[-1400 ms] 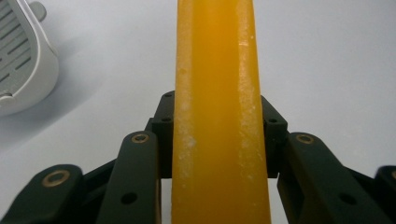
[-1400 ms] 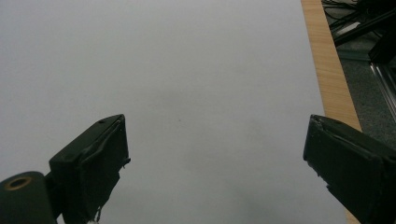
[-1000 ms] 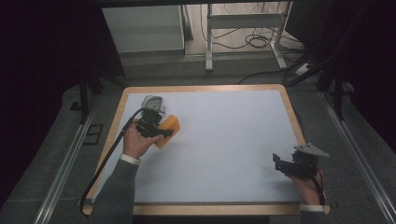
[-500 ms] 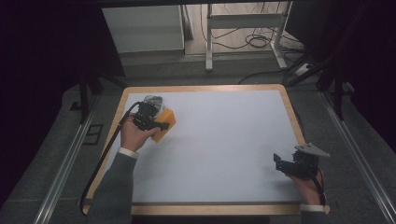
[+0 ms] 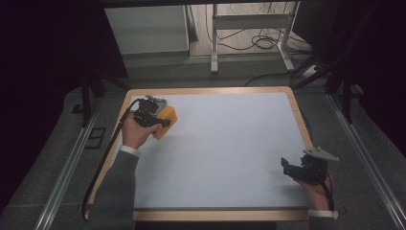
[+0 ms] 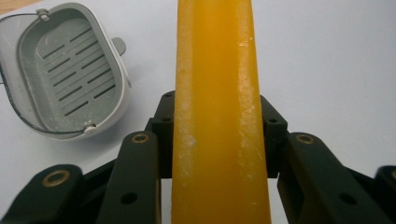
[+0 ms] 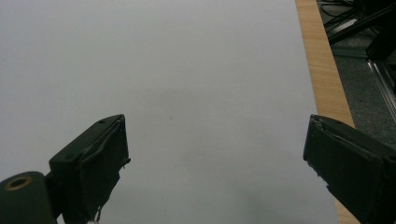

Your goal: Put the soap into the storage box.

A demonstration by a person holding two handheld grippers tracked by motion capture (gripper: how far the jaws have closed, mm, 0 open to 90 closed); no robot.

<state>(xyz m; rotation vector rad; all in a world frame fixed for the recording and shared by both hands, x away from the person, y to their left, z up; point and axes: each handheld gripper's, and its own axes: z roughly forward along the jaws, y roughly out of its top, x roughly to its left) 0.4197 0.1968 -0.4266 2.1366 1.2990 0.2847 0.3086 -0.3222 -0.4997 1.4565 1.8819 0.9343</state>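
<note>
The left gripper [image 5: 160, 122] is clamped on a yellow block [image 6: 219, 116] near the far left corner of the white table [image 5: 230, 143], its jaws pressed against the block's two sides. Just beside the block, closer to that corner, lies a grey slotted tray [image 6: 65, 84]. The right gripper [image 5: 289, 168] sits near the table's near right corner with its jaws spread wide and nothing between them

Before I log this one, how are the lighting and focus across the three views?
High view: dim overall, the surroundings nearly black, the table evenly lit without glare. Left gripper view: bright; the yellow block clamped in the left gripper is reasonably sharp, as is the grey slotted dish. Right gripper view: the right gripper, jaws open, is soft and dark against a grey surface that darkens toward the bottom.
</note>
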